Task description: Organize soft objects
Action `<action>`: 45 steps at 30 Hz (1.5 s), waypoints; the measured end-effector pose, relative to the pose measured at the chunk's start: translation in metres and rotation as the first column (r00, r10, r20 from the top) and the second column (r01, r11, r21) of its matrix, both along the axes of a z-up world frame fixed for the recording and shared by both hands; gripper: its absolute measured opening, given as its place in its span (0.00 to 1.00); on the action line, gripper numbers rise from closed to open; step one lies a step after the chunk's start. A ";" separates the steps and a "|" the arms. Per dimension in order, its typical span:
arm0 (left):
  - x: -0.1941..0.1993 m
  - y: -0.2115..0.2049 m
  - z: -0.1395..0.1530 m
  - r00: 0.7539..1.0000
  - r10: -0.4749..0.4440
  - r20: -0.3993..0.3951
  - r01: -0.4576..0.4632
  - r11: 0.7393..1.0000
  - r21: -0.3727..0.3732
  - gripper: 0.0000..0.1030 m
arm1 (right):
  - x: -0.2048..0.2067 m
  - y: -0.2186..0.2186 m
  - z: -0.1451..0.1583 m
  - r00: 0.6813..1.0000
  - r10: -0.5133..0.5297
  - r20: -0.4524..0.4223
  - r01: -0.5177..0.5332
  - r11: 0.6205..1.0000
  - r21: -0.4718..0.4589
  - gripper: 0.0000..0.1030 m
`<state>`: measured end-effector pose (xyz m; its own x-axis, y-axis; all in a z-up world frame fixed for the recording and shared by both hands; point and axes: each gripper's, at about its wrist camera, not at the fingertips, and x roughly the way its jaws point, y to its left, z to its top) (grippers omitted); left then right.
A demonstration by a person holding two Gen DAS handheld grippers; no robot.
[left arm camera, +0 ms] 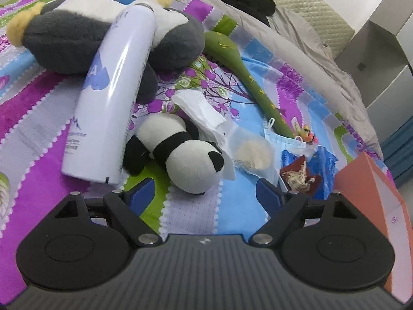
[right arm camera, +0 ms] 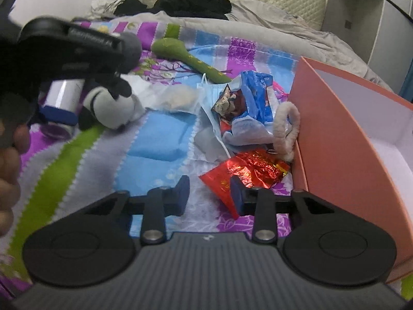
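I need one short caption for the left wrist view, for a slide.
Open left gripper above small panda plush on patterned blanket, beside white bottle.

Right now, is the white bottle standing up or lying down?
Lying down: the bottle rests lengthwise on the blanket, leaning against the grey plush.

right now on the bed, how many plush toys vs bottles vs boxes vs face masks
plush toys: 2, the grey and white plush and the small panda
bottles: 1, the white bottle
boxes: 1, the orange box
face masks: 1, the blue mask
total: 5
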<state>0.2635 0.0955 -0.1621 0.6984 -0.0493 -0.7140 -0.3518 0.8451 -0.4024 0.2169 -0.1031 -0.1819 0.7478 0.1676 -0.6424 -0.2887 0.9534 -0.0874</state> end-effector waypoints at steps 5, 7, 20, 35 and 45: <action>0.010 0.000 -0.006 0.999 0.041 0.003 -0.041 0.998 0.039 0.85 | 0.007 -0.002 -0.011 1.000 0.005 0.000 -0.005 1.000 -0.016 0.33; 0.012 0.000 -0.009 0.999 0.043 0.008 -0.043 0.998 0.046 0.78 | 0.006 -0.001 -0.014 1.000 0.000 0.013 0.000 1.000 -0.019 0.31; -0.007 0.006 -0.008 1.000 0.014 0.023 -0.014 1.000 0.000 0.51 | -0.005 0.001 -0.007 0.998 0.037 0.055 -0.035 0.998 -0.051 0.04; -0.088 -0.019 0.018 0.985 -0.168 0.033 0.168 0.986 0.007 0.50 | -0.058 -0.020 0.022 0.997 0.038 0.074 -0.036 0.999 -0.035 0.03; -0.139 -0.028 0.019 0.965 -0.261 -0.025 0.262 0.965 0.017 0.51 | -0.102 -0.030 0.029 0.996 0.090 0.023 -0.090 0.996 -0.009 0.03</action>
